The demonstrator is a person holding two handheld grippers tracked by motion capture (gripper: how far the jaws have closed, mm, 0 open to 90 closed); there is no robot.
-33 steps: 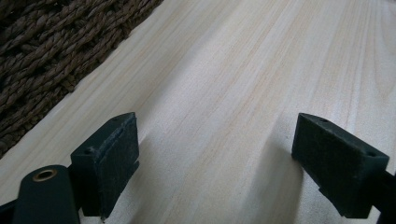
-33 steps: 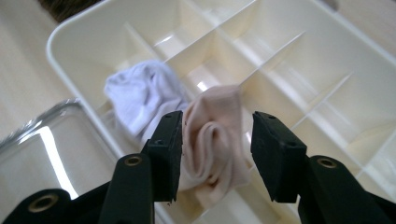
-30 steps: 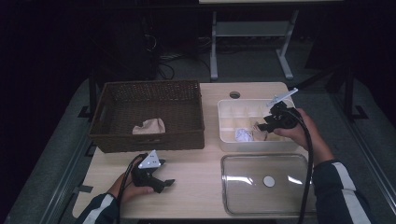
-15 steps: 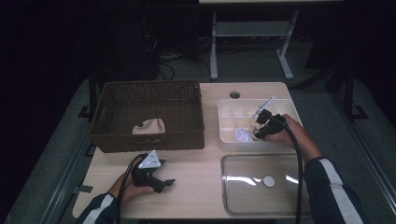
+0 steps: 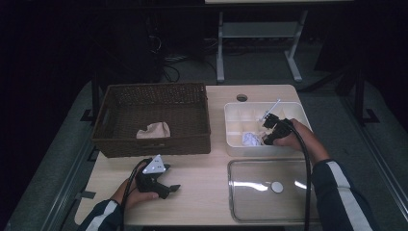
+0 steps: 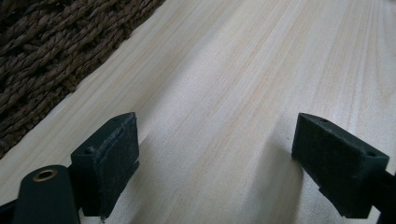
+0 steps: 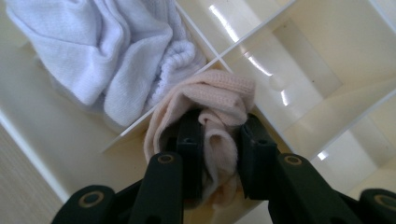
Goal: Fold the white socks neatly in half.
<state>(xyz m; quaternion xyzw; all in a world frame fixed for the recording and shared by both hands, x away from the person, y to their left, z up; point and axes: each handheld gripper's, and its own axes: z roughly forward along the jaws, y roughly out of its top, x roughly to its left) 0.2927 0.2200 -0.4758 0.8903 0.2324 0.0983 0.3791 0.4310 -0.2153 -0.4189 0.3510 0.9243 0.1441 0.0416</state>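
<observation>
Spanning a dark room, pale wooden table [image 5: 202, 192] under basket [image 5: 154, 120].

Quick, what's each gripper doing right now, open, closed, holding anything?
Left gripper: open, nothing between its jaws, resting over the bare table.
Right gripper: shut on the pink sock inside the divided white box.

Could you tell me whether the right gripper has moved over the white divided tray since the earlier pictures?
Yes. The black right gripper has come down from the white divided plastic tray's far right rim into it, its jaws closing on a pink rolled cloth.
</observation>
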